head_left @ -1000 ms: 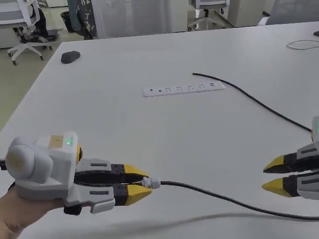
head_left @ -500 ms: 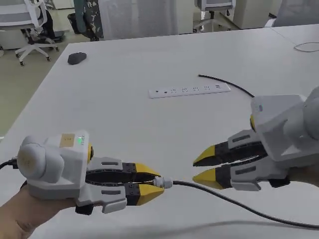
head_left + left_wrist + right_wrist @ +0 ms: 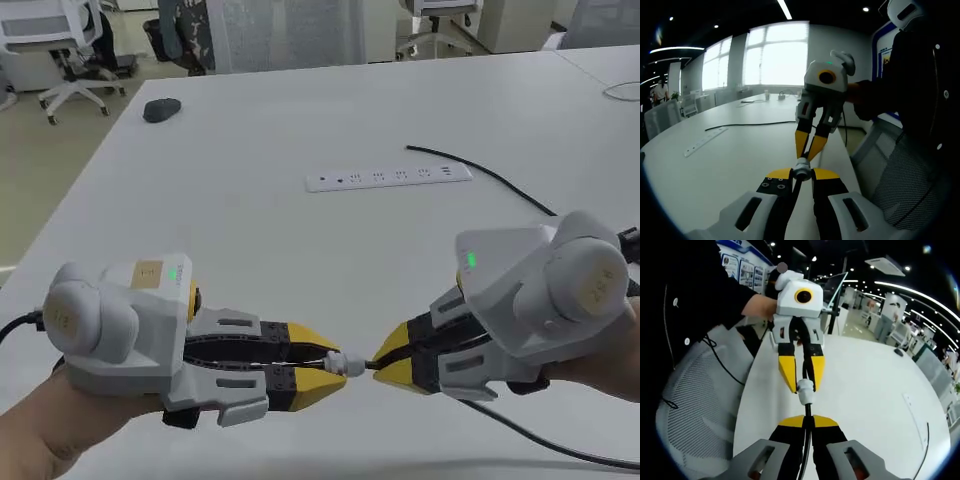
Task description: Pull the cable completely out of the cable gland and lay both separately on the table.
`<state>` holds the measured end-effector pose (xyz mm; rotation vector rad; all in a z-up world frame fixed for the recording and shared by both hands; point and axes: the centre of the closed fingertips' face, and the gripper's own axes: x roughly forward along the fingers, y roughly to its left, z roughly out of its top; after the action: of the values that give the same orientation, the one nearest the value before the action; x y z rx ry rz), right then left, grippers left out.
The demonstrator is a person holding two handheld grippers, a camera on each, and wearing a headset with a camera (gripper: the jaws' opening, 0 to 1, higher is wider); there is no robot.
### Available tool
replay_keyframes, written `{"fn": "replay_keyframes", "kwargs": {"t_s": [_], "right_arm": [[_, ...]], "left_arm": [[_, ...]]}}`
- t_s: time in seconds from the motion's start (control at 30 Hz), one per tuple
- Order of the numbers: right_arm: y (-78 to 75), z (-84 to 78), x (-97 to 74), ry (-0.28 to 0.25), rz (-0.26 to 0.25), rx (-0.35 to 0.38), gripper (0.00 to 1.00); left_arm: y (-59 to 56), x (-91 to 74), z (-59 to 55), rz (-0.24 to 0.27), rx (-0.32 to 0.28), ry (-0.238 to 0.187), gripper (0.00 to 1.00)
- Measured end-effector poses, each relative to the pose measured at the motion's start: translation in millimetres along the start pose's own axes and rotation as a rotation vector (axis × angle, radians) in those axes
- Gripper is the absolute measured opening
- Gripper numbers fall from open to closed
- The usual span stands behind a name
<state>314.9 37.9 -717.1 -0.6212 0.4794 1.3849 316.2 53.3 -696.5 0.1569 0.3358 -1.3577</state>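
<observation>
The jaws of the left gripper (image 3: 335,366) are closed on the white cable gland (image 3: 349,364), which sticks out from their yellow tips. Directly beside it, the jaws of the right gripper (image 3: 386,366) are pressed narrow on the black cable (image 3: 808,410), just where it leaves the gland. Both grippers are held tip to tip above the white bench (image 3: 250,220). The cable passes under the right gripper and goes on to the right. Farther away, a power strip (image 3: 390,177) and a dark mouse (image 3: 162,109) lie on the bench.

White gland (image 3: 350,364) on black cable (image 3: 808,409); yellow-tipped grey left gripper (image 3: 336,367) and right gripper (image 3: 386,366); white desk (image 3: 300,250).
</observation>
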Motion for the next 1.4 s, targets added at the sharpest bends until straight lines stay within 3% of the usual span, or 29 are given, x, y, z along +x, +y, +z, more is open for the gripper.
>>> {"fn": "replay_keyframes", "kwargs": {"t_s": [0.23,0.4,0.67,0.77,0.83,1.07,1.13,1.2,1.27,1.3,1.37,1.4], "right_arm": [[-13.3,-28.0,-23.4,0.03,-0.058,0.081,0.0],[-24.9,-56.1,-50.9,0.07,-0.137,0.138,0.0],[-28.9,-90.9,-76.7,0.128,-0.21,0.205,0.0],[-27.4,-94.7,-79.0,0.118,-0.223,0.224,0.0],[-27.1,-105.9,-80.0,0.142,-0.243,0.235,0.0],[-20.4,-134.0,-77.3,0.218,-0.241,0.24,0.0],[-15.4,-134.5,-74.8,0.228,-0.222,0.237,0.0],[-17.1,-135.3,-73.3,0.25,-0.234,0.184,0.0],[-17.4,-136.9,-71.5,0.255,-0.225,0.199,0.0],[-15.9,-134.7,-70.1,0.242,-0.209,0.231,0.04],[-2.7,-120.0,-64.8,0.186,-0.122,0.322,0.09],[-5.4,-105.3,-63.0,0.142,-0.126,0.271,0.11]], "left_arm": [[4.1,-7.8,-0.7,0.019,-0.009,-0.004,0.15],[4.7,-11.1,-3.1,0.03,0.013,0.002,0.15],[6.9,-18.1,-7.1,0.043,0.01,0.009,0.15],[8.5,-22.2,-7.5,0.052,0.007,0.008,0.15],[9.8,-25.7,-7.5,0.064,0.008,0.006,0.15],[8.7,-33.6,-13.0,0.076,-0.011,0.016,0.15],[8.4,-33.8,-13.1,0.079,-0.009,0.018,0.15],[8.6,-33.9,-12.6,0.08,-0.007,0.02,0.15],[8.9,-33.5,-10.9,0.082,-0.008,0.016,0.15],[9.2,-33.2,-9.6,0.083,-0.006,0.013,0.15],[9.4,-32.2,-8.6,0.082,-0.004,0.013,0.15],[8.3,-30.4,-9.5,0.078,0.001,0.02,0.15]]}}
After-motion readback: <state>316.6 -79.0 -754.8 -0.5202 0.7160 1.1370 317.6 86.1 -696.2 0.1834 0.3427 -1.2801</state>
